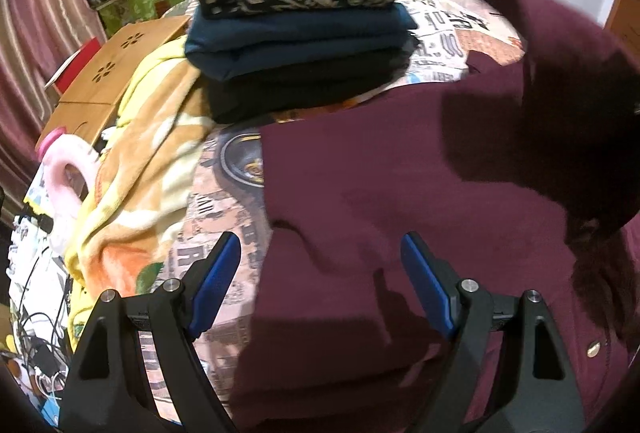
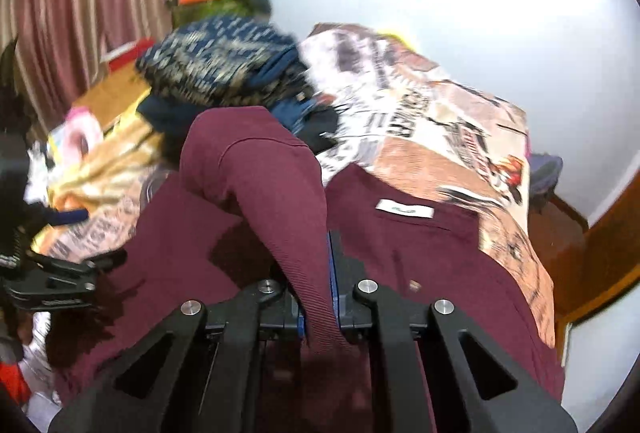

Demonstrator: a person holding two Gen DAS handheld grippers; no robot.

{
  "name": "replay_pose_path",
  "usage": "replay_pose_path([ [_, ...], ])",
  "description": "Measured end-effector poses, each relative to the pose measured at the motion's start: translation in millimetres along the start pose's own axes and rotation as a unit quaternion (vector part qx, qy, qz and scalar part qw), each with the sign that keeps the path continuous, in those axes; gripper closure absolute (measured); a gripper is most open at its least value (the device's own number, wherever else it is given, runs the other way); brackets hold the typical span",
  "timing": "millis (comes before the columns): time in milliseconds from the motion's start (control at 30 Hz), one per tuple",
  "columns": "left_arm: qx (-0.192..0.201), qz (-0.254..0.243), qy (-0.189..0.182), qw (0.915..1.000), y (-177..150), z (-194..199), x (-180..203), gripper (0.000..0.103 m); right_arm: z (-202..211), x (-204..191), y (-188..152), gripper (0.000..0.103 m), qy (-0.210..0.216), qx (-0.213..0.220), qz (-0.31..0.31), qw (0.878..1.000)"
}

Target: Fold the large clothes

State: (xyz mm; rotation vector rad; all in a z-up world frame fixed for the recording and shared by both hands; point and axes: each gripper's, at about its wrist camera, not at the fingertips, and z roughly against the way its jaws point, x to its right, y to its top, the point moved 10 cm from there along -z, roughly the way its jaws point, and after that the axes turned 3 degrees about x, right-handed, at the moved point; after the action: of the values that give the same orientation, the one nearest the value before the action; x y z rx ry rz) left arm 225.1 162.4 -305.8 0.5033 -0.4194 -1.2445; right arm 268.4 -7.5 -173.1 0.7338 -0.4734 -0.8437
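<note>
A large maroon garment (image 1: 380,193) lies spread on the printed bedsheet (image 1: 440,45). My left gripper (image 1: 320,269) is open and empty, hovering just above the garment's left edge. My right gripper (image 2: 322,297) is shut on a ribbed part of the maroon garment (image 2: 260,173), likely a sleeve, and holds it lifted and draped over the body. The lifted fabric shows at the right in the left wrist view (image 1: 568,105). A white label (image 2: 404,209) shows on the flat part. The left gripper shows at the left edge of the right wrist view (image 2: 60,281).
A stack of folded clothes (image 1: 296,25), patterned navy on top, sits on the bed behind the garment. A yellow-orange blanket (image 1: 136,169) lies to the left. A wooden tray table (image 1: 104,73), a pink ring (image 1: 64,185) and cables (image 1: 36,325) are at far left. A wooden bed frame (image 2: 600,253) lies to the right.
</note>
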Motion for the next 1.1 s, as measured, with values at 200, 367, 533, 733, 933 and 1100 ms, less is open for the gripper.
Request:
replay_pose_path([
  [200, 0.0, -0.024, -0.008, 0.9997, 5, 1, 25, 0.021, 33, 52, -19, 0.096, -0.02, 0.022, -0.102, 0.994],
  [367, -0.001, -0.036, -0.017, 0.9992, 8, 2, 44, 0.021, 44, 101, -67, 0.096, -0.043, 0.005, -0.205, 0.978],
  [533, -0.007, -0.049, -0.022, 0.9985, 6, 1, 60, 0.021, 35, 120, -133, 0.094, -0.026, -0.052, -0.285, 0.957],
  [733, -0.013, -0.065, -0.024, 0.9975, 0, -1, 74, 0.021, 45, 125, -165, 0.076, -0.027, -0.071, -0.339, 0.938],
  [933, -0.014, -0.078, -0.027, 0.9965, -2, -2, 83, 0.021, 72, 166, -169, 0.049, -0.063, -0.047, -0.378, 0.922],
  [1100, -0.015, -0.086, -0.033, 0.9957, -4, -1, 91, 0.021, 72, 195, -173, 0.044, -0.072, -0.042, -0.427, 0.9],
])
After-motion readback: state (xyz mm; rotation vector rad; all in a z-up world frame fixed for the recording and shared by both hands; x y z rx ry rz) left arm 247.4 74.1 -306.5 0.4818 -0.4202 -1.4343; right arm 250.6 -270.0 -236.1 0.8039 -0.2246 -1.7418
